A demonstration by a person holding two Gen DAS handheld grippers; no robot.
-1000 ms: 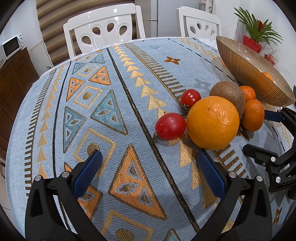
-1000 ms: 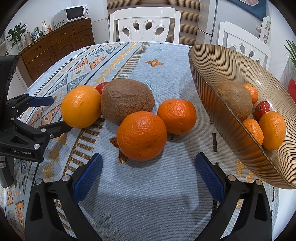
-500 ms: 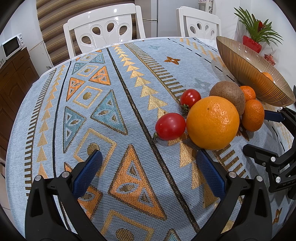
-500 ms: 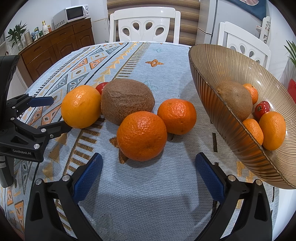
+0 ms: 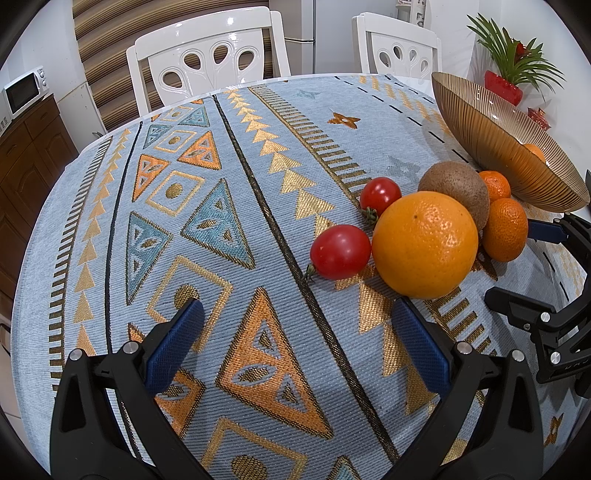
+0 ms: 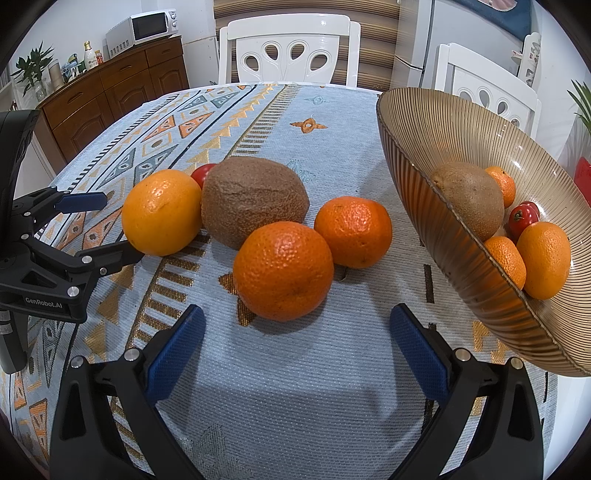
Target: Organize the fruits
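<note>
Fruits, loose on tablecloth (image 5: 229, 258): large orange (image 5: 424, 244), kiwi (image 6: 255, 201), two mandarins (image 6: 283, 271), two tomatoes (image 5: 340, 252), clustered beside bowl (image 6: 461, 147), itself part-filled. Left gripper (image 5: 295, 347): jaws wide, empty. Right gripper (image 6: 295, 345): jaws wide, empty, facing nearest mandarin. Change over the last second: none; no pick begun, six pieces remain outstanding.

Two white chairs (image 6: 288, 48) stand at the far edge of the counter (image 6: 295, 387), which carries a patterned blue cloth. Left of the chairs, a wooden sideboard (image 6: 110, 96) supports a white microwave (image 6: 142, 27). Behind the chairs hangs a brown striped blind (image 5: 107, 44).
</note>
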